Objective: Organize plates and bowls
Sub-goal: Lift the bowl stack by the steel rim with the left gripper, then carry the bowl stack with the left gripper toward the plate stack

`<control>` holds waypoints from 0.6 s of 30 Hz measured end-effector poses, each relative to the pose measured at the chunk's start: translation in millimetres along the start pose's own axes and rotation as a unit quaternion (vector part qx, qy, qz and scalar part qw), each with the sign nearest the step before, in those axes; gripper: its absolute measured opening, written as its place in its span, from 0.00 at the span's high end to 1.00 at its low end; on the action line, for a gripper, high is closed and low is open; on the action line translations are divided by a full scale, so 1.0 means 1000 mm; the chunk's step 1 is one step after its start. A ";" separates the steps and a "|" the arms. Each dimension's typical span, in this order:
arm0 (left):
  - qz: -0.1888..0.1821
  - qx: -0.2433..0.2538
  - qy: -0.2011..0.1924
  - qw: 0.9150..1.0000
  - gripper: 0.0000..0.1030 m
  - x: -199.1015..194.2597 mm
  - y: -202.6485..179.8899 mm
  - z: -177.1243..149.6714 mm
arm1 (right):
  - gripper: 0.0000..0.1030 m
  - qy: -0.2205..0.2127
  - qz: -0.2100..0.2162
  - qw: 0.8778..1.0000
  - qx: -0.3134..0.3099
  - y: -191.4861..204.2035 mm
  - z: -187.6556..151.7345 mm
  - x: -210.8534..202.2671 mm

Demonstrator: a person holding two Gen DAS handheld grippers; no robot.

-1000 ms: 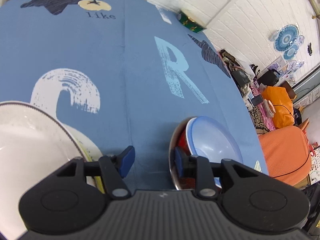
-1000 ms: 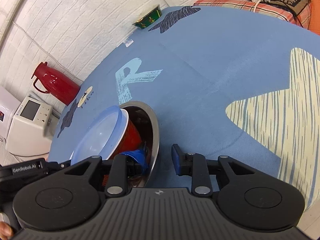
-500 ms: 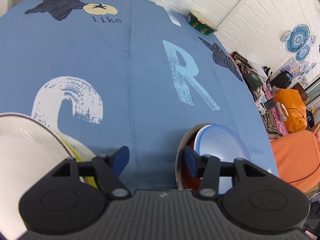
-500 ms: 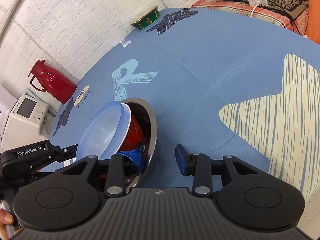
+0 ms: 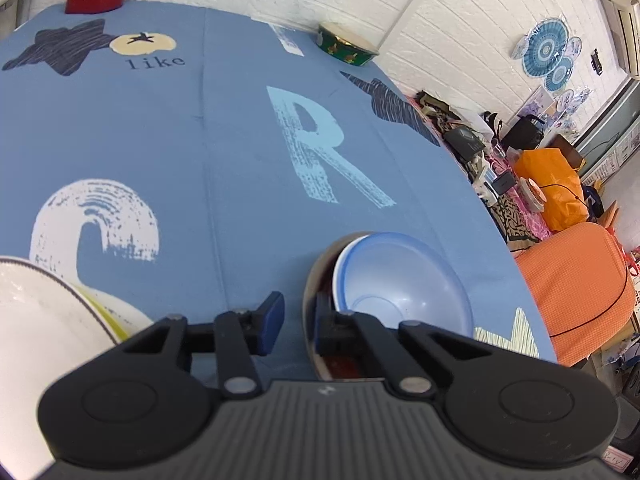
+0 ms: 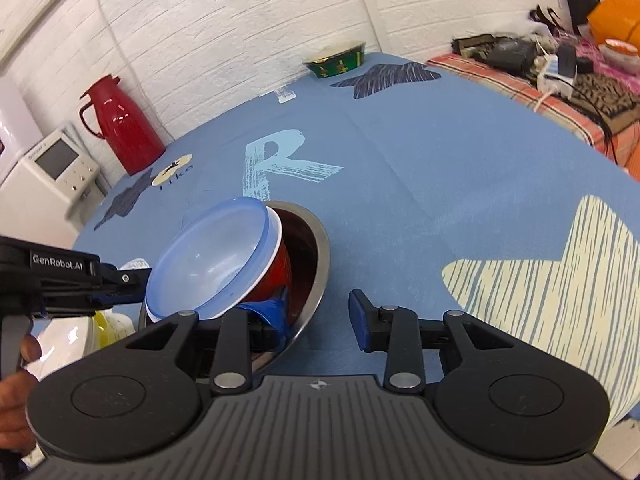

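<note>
1. Left wrist view: the left gripper [image 5: 295,326] straddles the near rim of the round stainless-steel bowl [image 5: 310,304], one blue-padded finger outside the rim and the other inside; the fingers stand a narrow gap apart, and I cannot tell whether they press the metal.
2. Nested inside that steel bowl sits a red bowl with a white rim [image 5: 335,280], and inside the red one a translucent pale-blue plastic bowl [image 5: 400,284]; the whole stack is tilted.
3. Left of the steel bowl, at the frame's lower left edge, lies a white speckled ceramic plate [image 5: 36,320] over a yellow-edged dish [image 5: 110,318].
4. Beyond the steel bowl, the blue printed tablecloth [image 5: 224,140] shows a pale letter "R" (brush-stroke style), and at its far edge stands a green gold-rimmed bowl [image 5: 346,46].
5. Right wrist view: the right gripper [image 6: 318,322] is spread wide, with its left finger inside the steel bowl [image 6: 320,260] beside the red bowl [image 6: 282,268] and its right finger well outside the rim, over the cloth; it grips nothing.
6. The blue plastic bowl [image 6: 212,256] leans toward the left gripper [image 6: 124,280], which reaches in from the steel bowl's left side, a hand [image 6: 16,364] behind it.
7. Far behind the steel bowl, a red thermos jug [image 6: 120,124] stands against the white brick wall.
</note>
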State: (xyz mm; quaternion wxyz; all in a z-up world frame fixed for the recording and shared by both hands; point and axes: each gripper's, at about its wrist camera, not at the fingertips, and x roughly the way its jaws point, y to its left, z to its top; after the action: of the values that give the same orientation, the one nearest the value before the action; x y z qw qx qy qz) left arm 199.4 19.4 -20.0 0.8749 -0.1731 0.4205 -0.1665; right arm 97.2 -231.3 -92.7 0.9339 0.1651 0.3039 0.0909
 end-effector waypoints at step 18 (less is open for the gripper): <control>-0.051 -0.012 0.020 0.998 1.00 -0.004 0.002 -0.004 | 0.80 -0.002 0.033 0.999 -0.024 0.021 -0.006 0.001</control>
State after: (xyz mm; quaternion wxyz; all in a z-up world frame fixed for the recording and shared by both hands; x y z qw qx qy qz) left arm 194.6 22.0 -20.4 0.8546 -0.2013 0.4307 -0.2090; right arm 93.4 -210.2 -89.9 0.9348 0.1529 0.2938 0.1283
